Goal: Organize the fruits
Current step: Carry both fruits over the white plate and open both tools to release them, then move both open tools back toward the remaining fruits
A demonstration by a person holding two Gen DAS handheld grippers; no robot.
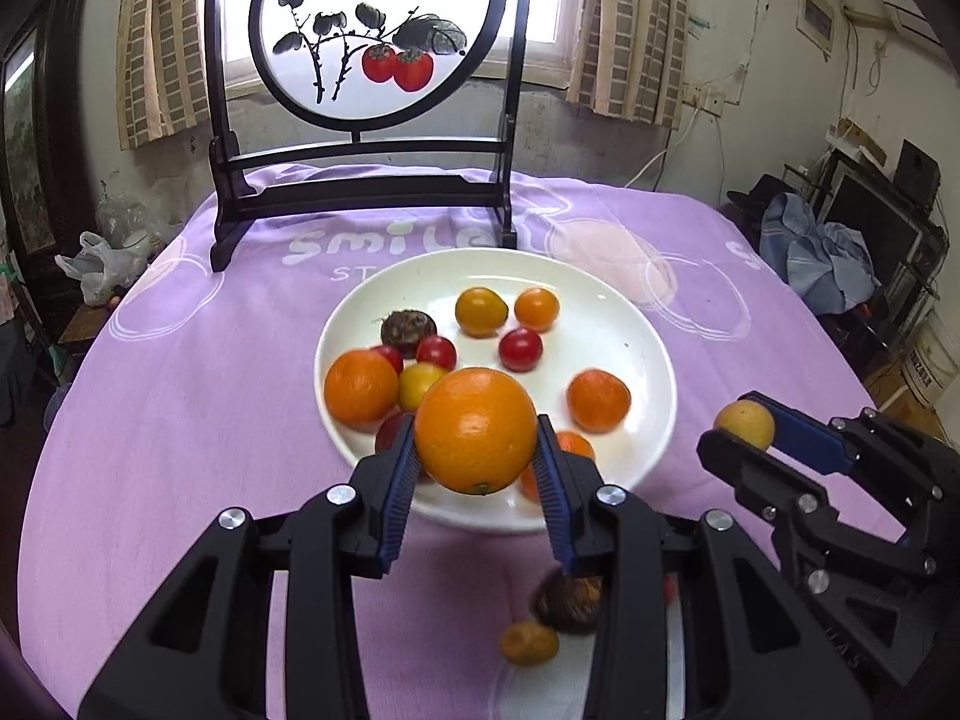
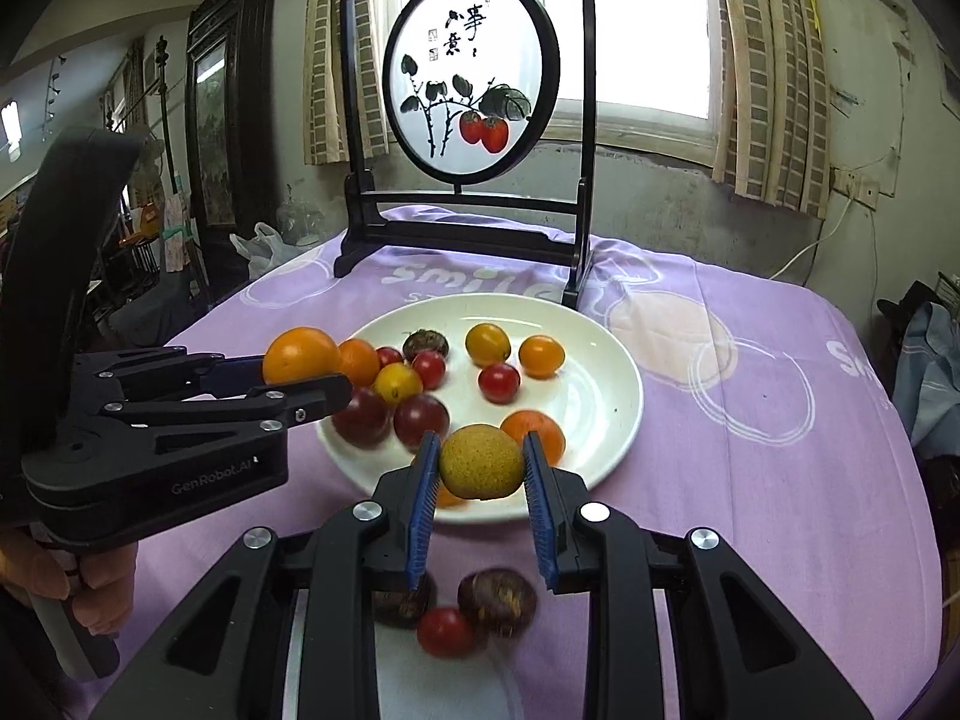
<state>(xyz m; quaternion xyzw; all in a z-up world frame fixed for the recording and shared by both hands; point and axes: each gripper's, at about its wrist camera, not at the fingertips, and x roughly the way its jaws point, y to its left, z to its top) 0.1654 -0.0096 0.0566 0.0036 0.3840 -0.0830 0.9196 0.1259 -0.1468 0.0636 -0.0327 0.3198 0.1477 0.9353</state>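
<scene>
My left gripper (image 1: 477, 456) is shut on a large orange (image 1: 475, 429) and holds it above the near rim of a white plate (image 1: 624, 312). That orange (image 2: 300, 354) and the left gripper (image 2: 303, 381) also show at the left of the right wrist view. My right gripper (image 2: 480, 468) is shut on a small yellow-brown round fruit (image 2: 480, 461), held over the plate's (image 2: 594, 390) near edge; it appears again as the yellow fruit (image 1: 745, 423) in the right gripper (image 1: 741, 423). The plate carries several tangerines, red and yellow cherry tomatoes and a brown chestnut-like fruit (image 1: 408, 330).
A purple cloth (image 1: 180, 420) covers the table. A black-framed painted screen (image 1: 372, 90) stands behind the plate. Loose fruits lie on the cloth near me: two brown ones (image 2: 497, 600) and a red tomato (image 2: 445, 631), a small yellow one (image 1: 528, 643). A hand (image 2: 102, 588) grips the left handle.
</scene>
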